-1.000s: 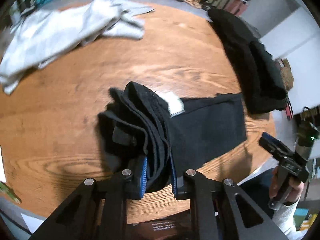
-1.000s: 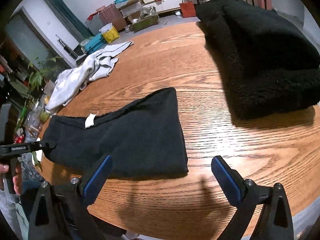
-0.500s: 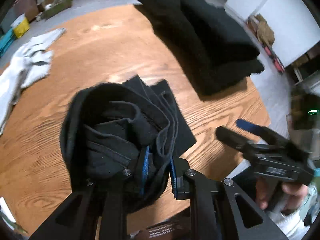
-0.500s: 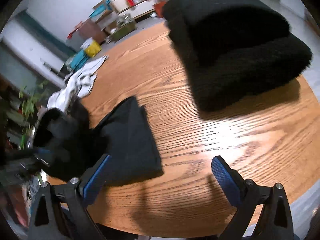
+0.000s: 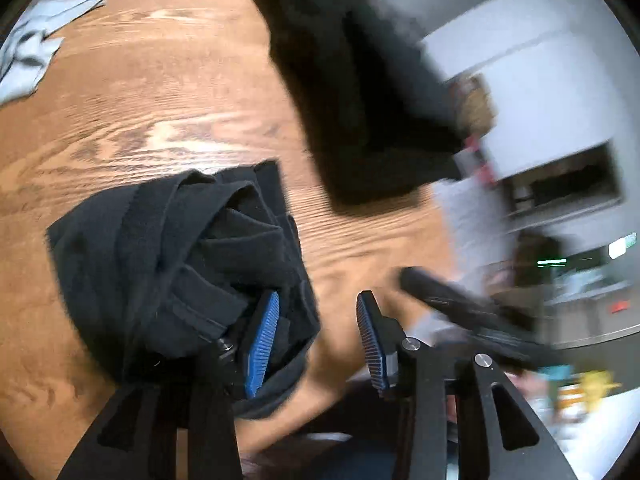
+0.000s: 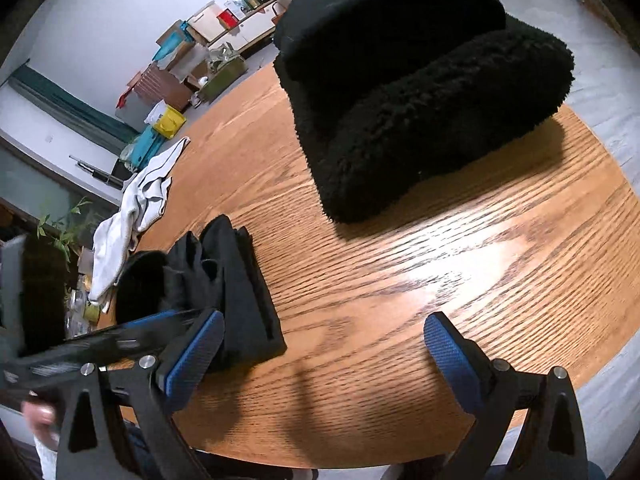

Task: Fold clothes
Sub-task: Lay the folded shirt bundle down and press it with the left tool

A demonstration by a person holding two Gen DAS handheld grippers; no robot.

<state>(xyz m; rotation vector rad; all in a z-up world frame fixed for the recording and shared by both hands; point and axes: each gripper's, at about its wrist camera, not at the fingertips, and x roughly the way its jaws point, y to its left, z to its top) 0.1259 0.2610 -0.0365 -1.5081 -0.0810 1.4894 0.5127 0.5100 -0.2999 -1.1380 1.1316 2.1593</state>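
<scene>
A black garment [image 5: 180,260] lies bunched and doubled over on the round wooden table [image 5: 140,92]. My left gripper [image 5: 316,340] is at its near right edge with the jaws opening. Cloth still drapes against the left pad [image 5: 262,344], while the right pad [image 5: 372,344] stands free of it. In the right wrist view the same garment [image 6: 240,280] is a short dark bundle, with the blurred left gripper [image 6: 176,316] at its near side. My right gripper [image 6: 320,360] hovers open over bare wood beside the bundle, nothing between its fingers.
A thick black fleece pile [image 6: 400,100] fills the far right of the table. A crumpled pale grey garment [image 6: 136,208] lies at the far left edge. Boxes and clutter [image 6: 176,80] stand on the floor beyond. The table's front edge runs just under both grippers.
My left gripper carried the garment's end over onto the rest, shortening it to a bundle, and its jaws have parted. The right gripper shifted and rolled, still open.
</scene>
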